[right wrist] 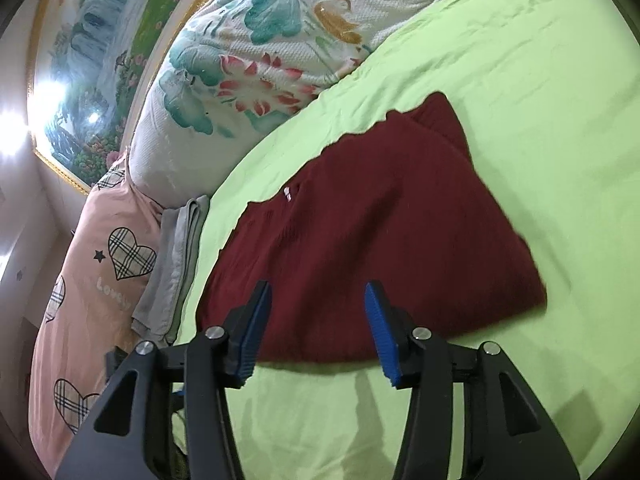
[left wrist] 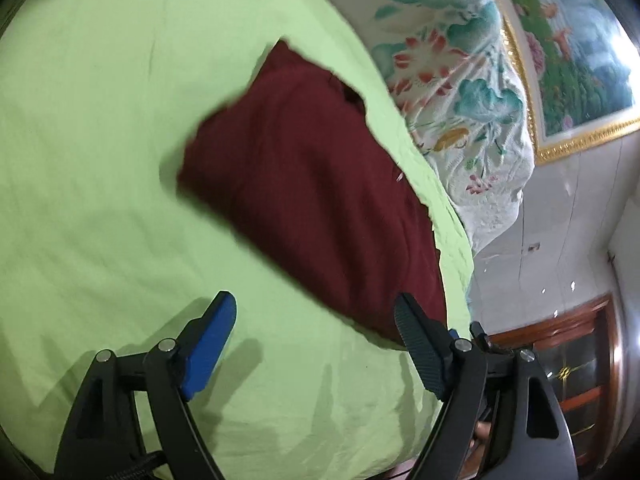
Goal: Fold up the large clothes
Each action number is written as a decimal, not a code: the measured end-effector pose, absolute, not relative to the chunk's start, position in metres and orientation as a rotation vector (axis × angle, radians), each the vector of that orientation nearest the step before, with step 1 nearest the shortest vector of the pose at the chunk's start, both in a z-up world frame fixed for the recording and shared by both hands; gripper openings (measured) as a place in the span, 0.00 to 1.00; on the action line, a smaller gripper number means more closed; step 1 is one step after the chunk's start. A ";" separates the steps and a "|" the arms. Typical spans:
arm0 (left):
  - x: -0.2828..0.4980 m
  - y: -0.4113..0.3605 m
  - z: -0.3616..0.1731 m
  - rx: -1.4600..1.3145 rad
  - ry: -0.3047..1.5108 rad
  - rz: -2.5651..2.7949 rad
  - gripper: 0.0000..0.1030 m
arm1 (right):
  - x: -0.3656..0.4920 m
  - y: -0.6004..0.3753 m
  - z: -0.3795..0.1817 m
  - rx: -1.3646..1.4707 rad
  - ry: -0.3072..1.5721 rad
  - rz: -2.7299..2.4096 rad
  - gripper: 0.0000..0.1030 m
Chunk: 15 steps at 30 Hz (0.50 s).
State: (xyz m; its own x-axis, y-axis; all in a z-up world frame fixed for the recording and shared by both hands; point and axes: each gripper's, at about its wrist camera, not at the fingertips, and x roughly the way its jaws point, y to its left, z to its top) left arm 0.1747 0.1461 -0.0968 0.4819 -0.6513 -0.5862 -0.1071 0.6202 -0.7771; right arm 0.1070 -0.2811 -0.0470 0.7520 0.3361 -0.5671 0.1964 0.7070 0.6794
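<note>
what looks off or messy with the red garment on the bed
Nothing is spilled or damaged. The dark red garment lies folded on the green sheet, but its far edge is jagged and uneven and one corner sticks out, so the fold is not square.

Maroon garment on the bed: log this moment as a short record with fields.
garment: maroon garment, folded into a compact shape, lying flat
surface: light green sheet
left gripper: fingers apart, nothing between them, above the sheet near the garment's edge
right gripper: fingers apart, over the garment's near edge, not pinching it
beside the bed edge: floral quilt, pink heart-print pillow, grey folded cloth
wall: gold-framed landscape painting
</note>
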 end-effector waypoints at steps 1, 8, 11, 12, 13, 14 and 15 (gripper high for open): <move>0.176 0.140 -0.103 -0.882 1.049 -0.379 0.79 | 0.104 -0.279 -0.048 0.808 0.738 0.092 0.51; 0.197 0.131 -0.114 -0.921 0.977 -0.295 0.79 | 0.096 -0.267 -0.045 0.809 0.745 0.112 0.52; 0.209 0.139 -0.117 -0.959 0.937 -0.245 0.79 | 0.100 -0.263 -0.044 0.793 0.762 0.118 0.53; 0.213 0.140 -0.116 -0.959 0.930 -0.232 0.79 | 0.102 -0.262 -0.044 0.791 0.761 0.120 0.53; 0.218 0.139 -0.116 -0.952 0.926 -0.217 0.79 | 0.104 -0.261 -0.043 0.789 0.761 0.122 0.53; 0.223 0.138 -0.116 -0.949 0.923 -0.206 0.79 | 0.108 -0.261 -0.043 0.783 0.761 0.123 0.53; 0.227 0.138 -0.115 -0.946 0.919 -0.198 0.79 | 0.112 -0.261 -0.043 0.773 0.761 0.121 0.53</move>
